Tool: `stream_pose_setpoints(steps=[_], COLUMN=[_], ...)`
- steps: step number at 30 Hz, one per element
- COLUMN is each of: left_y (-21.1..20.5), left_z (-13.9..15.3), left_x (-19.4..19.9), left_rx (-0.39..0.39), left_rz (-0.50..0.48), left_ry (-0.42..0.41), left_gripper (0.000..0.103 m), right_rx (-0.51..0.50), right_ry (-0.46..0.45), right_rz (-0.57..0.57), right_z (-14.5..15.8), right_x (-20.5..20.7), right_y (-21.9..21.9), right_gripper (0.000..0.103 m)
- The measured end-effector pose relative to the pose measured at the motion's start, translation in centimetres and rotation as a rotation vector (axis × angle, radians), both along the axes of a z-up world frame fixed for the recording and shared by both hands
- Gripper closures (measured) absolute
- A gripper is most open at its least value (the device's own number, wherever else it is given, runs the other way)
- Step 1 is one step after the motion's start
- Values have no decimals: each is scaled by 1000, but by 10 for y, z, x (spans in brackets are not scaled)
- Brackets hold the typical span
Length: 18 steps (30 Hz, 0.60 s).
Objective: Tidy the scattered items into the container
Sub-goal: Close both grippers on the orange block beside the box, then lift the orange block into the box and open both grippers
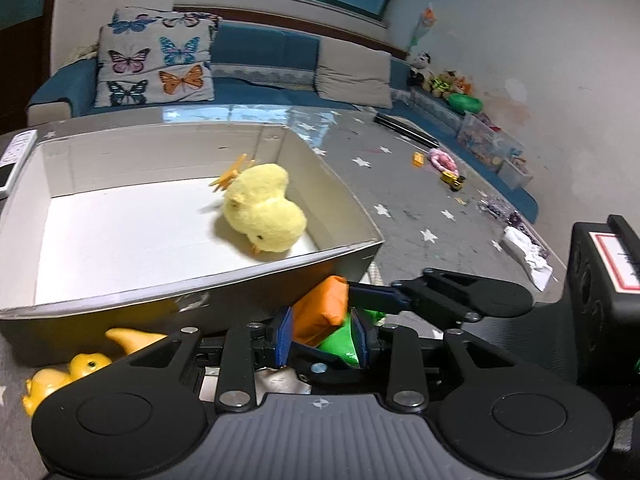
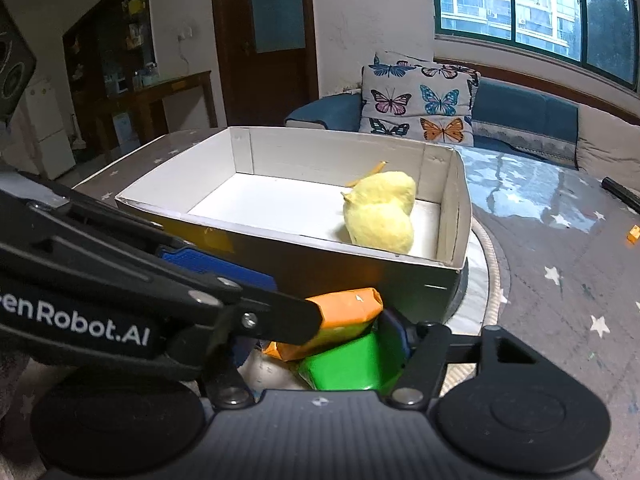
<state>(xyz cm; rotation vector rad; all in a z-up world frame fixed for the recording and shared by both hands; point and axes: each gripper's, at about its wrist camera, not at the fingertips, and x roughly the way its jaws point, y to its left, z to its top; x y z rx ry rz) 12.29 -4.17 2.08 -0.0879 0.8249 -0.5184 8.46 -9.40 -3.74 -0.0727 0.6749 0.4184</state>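
A white-lined cardboard box stands on the starred table and holds a yellow plush chick. An orange packet and a green packet lie just in front of the box. My left gripper is shut around both packets, its blue pads pressing their sides. My right gripper reaches in from the right, one pad against the green packet; how far its jaws stand apart is hidden by the left gripper's arm.
A yellow rubber duck lies by the box's near left corner. Small toys, a pink item and a crumpled tissue lie across the table to the right. A remote rests left of the box. A sofa stands behind.
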Motion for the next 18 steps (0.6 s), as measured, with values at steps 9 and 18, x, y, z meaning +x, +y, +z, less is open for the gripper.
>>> stream_pose_setpoints(steps=[9,18], left_y=[1,6], left_z=[-6,3], left_x=[11,3], left_rx=[7,-4], left_rz=[18,13], left_ry=[31,5], left_gripper=[71,80], right_rx=[11,7], right_ry=[-9,-38], right_rz=[11,13], right_z=[-4,3], right_x=[-1,-10], right_y=[5,7], right_gripper=[53,59])
